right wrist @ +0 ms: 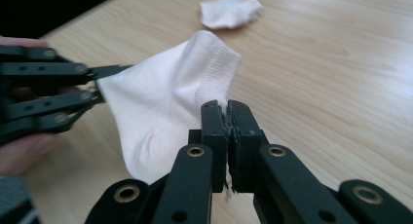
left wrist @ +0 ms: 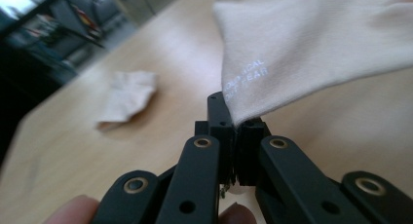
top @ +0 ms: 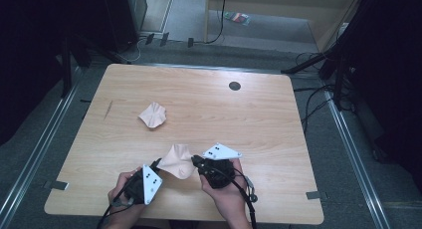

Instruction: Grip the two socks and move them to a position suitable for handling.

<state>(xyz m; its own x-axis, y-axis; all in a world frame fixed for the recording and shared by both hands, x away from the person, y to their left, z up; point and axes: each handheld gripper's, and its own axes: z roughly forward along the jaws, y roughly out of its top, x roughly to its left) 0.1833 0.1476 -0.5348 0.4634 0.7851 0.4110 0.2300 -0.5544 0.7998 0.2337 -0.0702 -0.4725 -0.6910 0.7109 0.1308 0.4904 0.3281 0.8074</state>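
Between both claws, sock [top: 178, 162] crosswise

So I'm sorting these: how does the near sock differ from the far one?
The near sock is pinched at opposite edges by the left gripper and right gripper and spread between them; the far sock lies loose and crumpled on the table. The near one shows small white lettering; none is visible on the far one. Both are pale peach.

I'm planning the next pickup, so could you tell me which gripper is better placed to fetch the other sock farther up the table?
Probably left: the far sock lies toward the left gripper's side.
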